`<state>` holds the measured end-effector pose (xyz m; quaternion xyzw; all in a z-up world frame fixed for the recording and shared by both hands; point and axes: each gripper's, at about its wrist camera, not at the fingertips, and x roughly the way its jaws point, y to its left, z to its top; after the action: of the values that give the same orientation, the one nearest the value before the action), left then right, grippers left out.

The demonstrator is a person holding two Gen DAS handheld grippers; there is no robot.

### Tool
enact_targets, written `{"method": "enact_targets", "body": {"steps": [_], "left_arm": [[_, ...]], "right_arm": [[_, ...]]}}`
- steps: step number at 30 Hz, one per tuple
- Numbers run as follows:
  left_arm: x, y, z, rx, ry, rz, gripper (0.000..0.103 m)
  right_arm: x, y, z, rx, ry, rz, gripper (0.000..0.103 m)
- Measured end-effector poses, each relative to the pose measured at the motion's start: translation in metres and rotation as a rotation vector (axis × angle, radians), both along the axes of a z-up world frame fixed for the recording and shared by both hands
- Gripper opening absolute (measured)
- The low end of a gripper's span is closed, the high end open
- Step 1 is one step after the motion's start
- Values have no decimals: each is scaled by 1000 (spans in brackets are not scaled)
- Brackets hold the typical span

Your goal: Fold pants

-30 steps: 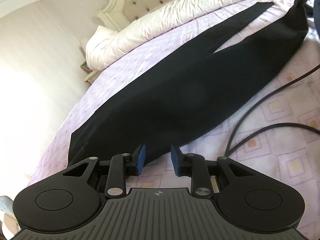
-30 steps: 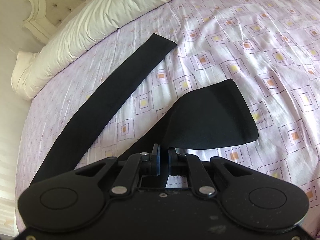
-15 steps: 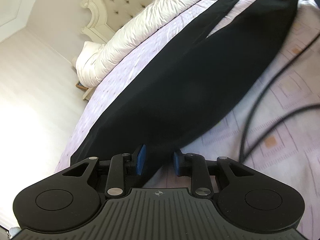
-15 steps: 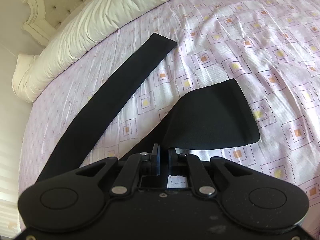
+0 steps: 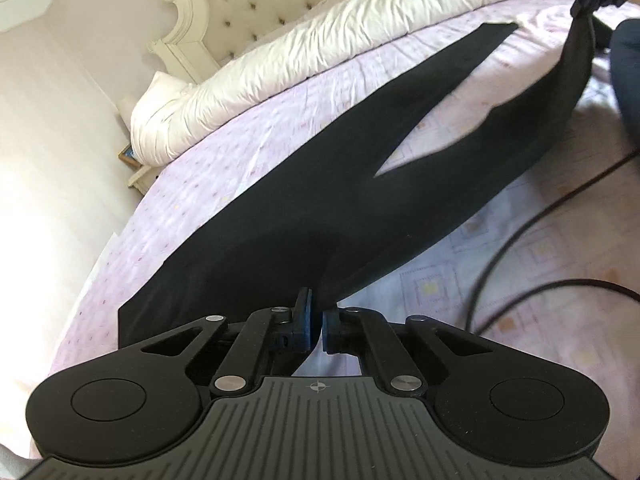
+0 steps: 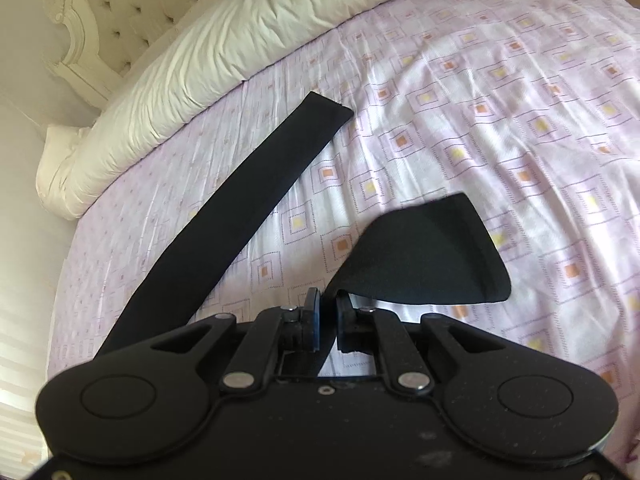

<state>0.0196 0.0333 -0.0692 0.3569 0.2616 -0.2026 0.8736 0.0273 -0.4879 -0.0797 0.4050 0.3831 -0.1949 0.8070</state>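
Black pants (image 5: 320,200) spread along bed's (image 6: 480,100) left edge. Left gripper (image 5: 316,322) clenched on waist, right gripper (image 6: 327,320) clenched on near leg's hem. Best lifted evenly, keeping fabric taut, onto far leg.

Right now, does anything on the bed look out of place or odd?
Yes. Two dark cables lie across the patterned sheet beside the black pants, where a fold could catch them. The pants' two legs are splayed apart, one flat, the other's cuff lifted in the right tool.
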Motion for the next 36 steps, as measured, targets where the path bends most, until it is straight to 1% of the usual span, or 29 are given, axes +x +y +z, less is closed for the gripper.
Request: {"method": "enact_targets", "body": {"steps": [3,5,7,9,12,16,18,19,21,22,23,24,25,26,28,30,32,36], "left_arm": [[-8,6,6,-12,20,-8,5],[-17,7,9,-1,31,-25,5],[-18,8,11,18,47,-52,5],[-14,7,16,11,82,-62,5],[7,12,34,-46,136,-54,5],[58,16,63,-146,193,-25,5],[84,15,70,-183,217,-14,5],[97,14,71,-190,226,-8,5],[113,9,69,-173,237,9,5],[116,5,67,-162,227,9,5],[115,5,65,-156,220,10,5],[115,3,64,-151,216,13,5],[113,2,61,-147,211,17,5],[110,2,58,-148,207,21,5],[106,9,58,-165,207,36,5],[102,15,57,-183,221,50,5],[99,19,56,-190,226,54,5],[98,20,55,-189,227,58,5]], "right_arm": [[-13,-1,3,14,-2,3,10],[-22,-2,5,32,-3,-5,10],[-26,-2,7,40,-5,-19,10],[-30,-2,11,36,-6,-26,10],[-28,-2,20,21,-18,-26,10],[-5,-5,39,-35,-67,-20,10],[12,-7,47,-53,-93,-11,9],[23,-8,50,-64,-115,-7,8],[41,-10,54,-77,-128,15,7],[50,-11,54,-77,-122,36,8],[58,-11,54,-66,-117,67,12],[62,-13,53,-58,-102,82,13],[63,-13,52,-56,-76,94,16],[62,-13,49,-62,-40,110,28],[49,-17,37,-66,36,101,45],[26,-23,21,-49,108,54,45],[-1,-30,3,-12,165,-4,45],[-43,-35,-28,71,226,-84,46]]}}
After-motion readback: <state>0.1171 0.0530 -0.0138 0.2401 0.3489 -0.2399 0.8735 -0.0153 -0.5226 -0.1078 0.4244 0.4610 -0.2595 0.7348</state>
